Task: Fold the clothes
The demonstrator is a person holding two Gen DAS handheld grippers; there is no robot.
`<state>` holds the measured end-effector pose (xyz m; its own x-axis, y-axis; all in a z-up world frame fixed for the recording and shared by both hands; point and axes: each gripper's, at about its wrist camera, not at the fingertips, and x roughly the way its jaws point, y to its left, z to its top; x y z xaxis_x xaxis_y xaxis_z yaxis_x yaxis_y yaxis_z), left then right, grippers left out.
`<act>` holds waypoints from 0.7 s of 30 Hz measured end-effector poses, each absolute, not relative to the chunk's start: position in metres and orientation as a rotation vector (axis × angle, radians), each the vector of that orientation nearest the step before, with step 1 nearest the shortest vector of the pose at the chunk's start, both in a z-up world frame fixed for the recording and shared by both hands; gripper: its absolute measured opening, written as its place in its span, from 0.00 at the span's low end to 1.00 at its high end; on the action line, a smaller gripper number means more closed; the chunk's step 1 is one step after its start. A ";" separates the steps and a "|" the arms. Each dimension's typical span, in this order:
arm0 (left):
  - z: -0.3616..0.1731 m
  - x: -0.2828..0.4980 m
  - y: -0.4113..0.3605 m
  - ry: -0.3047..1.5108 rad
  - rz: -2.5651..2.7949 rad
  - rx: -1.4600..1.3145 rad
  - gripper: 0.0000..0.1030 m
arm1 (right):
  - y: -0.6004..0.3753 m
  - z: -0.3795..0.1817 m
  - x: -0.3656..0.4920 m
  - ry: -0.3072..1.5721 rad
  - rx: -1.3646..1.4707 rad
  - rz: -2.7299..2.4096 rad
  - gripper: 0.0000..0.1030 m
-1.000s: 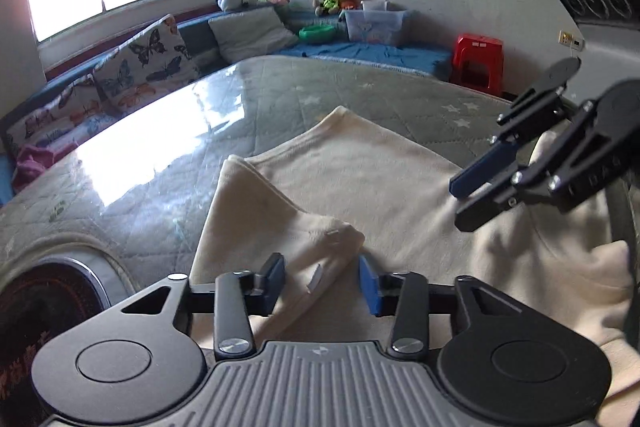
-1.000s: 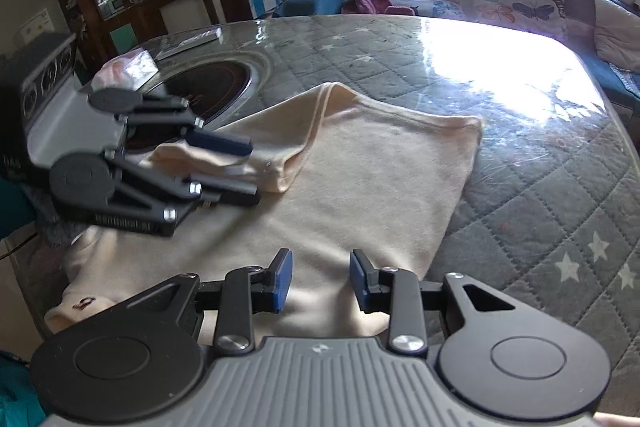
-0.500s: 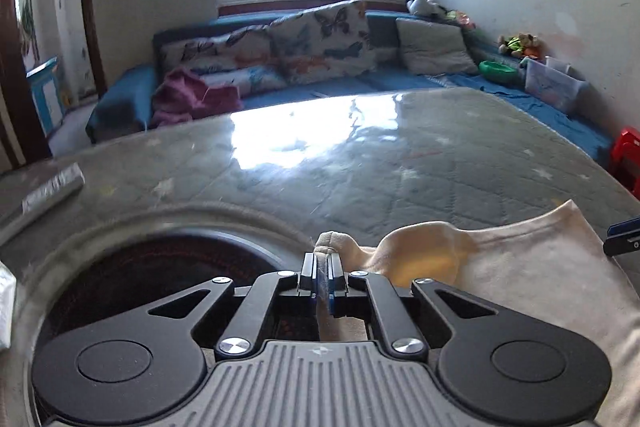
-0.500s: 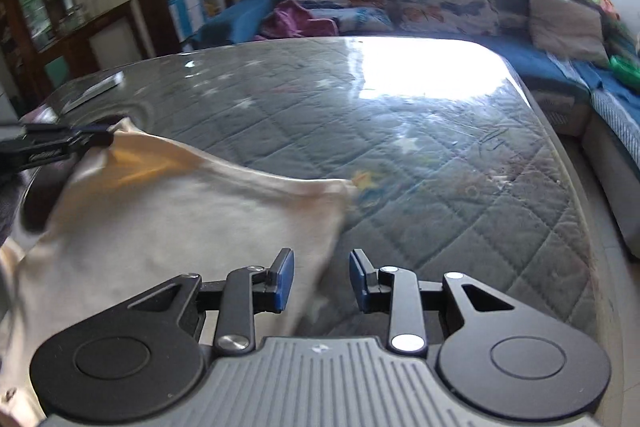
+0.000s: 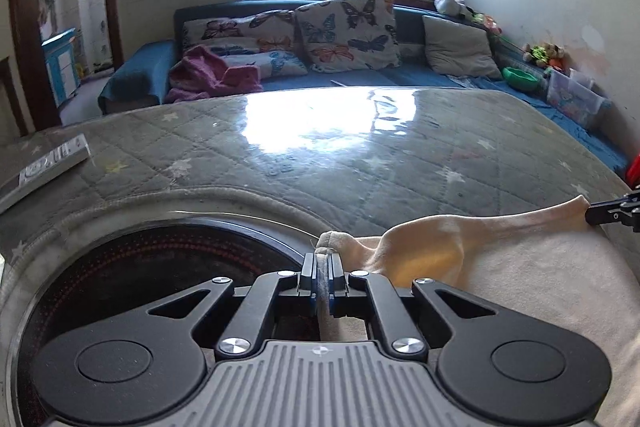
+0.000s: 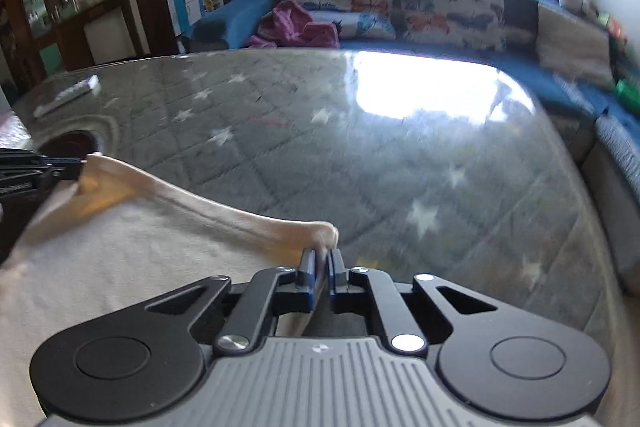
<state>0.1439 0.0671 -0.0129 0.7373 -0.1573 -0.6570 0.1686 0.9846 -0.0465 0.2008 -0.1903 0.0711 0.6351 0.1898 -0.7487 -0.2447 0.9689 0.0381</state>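
- Left wrist view: the cream garment (image 5: 520,287) lies on the near right of the quilted table (image 5: 360,163), its far edge lifted off the surface between two grips.
- Left gripper (image 5: 323,269) has its jaws pressed together on a bunched corner of that edge, a little knob of fabric poking out past the tips.
- Over at the far right, the right gripper (image 5: 616,213) pinches the other corner, so the hem runs raised between the two.
- Right wrist view: the right gripper (image 6: 320,267) is clamped tight on cloth, and the garment (image 6: 120,247) spreads away to the left.
- Near left of the table sits a round dark burner (image 5: 152,267); a remote (image 5: 44,169) lies further left.
- Beyond the table, a blue sofa (image 5: 400,75) carries butterfly cushions (image 5: 344,31) and a pink cloth (image 5: 208,73).
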 end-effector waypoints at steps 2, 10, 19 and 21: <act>-0.013 0.151 0.072 0.719 -0.129 -0.004 0.12 | -0.185 0.070 0.210 0.837 -0.106 0.237 0.04; 0.012 0.137 0.070 0.663 -0.167 -0.031 0.13 | -0.177 0.080 0.219 0.788 -0.133 0.227 0.17; -0.002 0.139 0.041 0.737 -0.236 0.026 0.18 | -0.155 0.092 0.160 0.830 -0.162 0.423 0.18; 0.004 0.127 0.037 0.721 -0.267 0.030 0.18 | -0.150 0.094 0.140 0.839 -0.186 0.460 0.18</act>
